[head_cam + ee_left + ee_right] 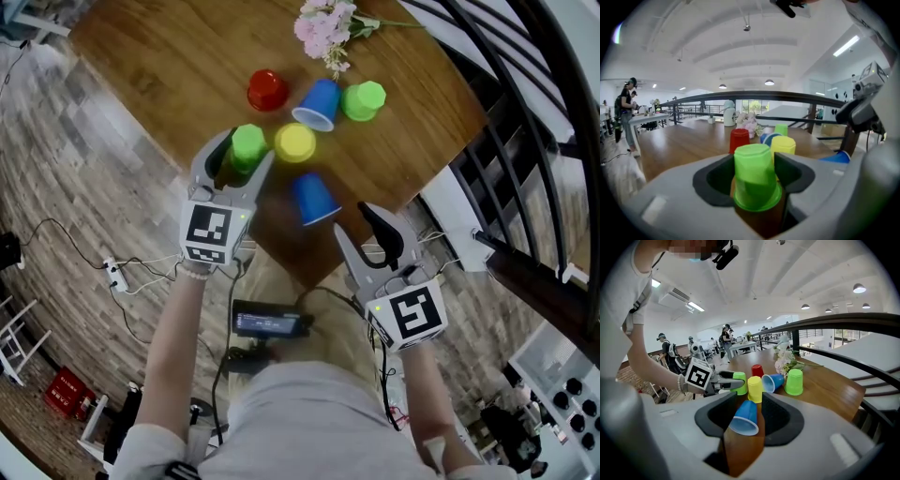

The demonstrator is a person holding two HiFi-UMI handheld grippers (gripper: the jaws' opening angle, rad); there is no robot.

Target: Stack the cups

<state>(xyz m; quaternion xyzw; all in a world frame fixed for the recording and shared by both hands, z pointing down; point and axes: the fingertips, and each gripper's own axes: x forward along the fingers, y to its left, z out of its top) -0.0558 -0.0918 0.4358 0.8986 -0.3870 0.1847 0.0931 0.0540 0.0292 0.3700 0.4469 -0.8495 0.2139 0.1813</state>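
A light green cup (248,145) stands upside down near the table's left edge, and my left gripper (244,153) is shut on its sides. In the left gripper view that cup (753,176) fills the gap between the pads. A blue cup (314,199) lies on its side near the front edge, its mouth towards me. My right gripper (354,223) is open and empty just short of the blue cup (744,417). Beyond stand a yellow cup (295,142), a red cup (267,90) and a second green cup (364,100), all upside down. Another blue cup (317,103) lies tipped between them.
The wooden table (169,66) ends close in front of me. Pink flowers (324,26) lie at its far side. A dark railing (525,112) runs along the right. Cables and a power strip (116,275) lie on the floor at the left. People stand far off (626,112).
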